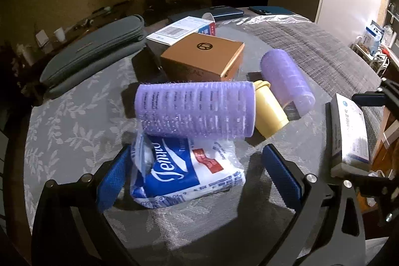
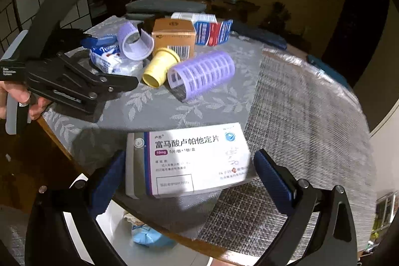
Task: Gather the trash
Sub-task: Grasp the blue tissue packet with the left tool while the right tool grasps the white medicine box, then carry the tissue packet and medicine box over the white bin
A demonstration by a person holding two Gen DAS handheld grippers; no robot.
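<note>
My left gripper point(image 1: 197, 171) is open around a blue-and-white tissue pack point(image 1: 189, 171) lying on the table; its fingers stand either side, apart from it. A purple hair roller point(image 1: 197, 110) lies across the pack's far end. My right gripper point(image 2: 188, 178) is open around a white medicine box point(image 2: 187, 158) near the table's edge, pads point(image 2: 271, 181) not touching it. The box also shows in the left wrist view point(image 1: 351, 126). The left gripper shows in the right wrist view point(image 2: 82, 81).
A second purple roller point(image 1: 286, 76), a yellow cup point(image 1: 270, 109), a brown box point(image 1: 204, 56) and a blue-red carton point(image 2: 212, 31) crowd the table point(image 1: 69, 121). A grey woven mat point(image 2: 306, 116) covers the right. A white bin point(image 2: 112, 238) with trash stands below the edge.
</note>
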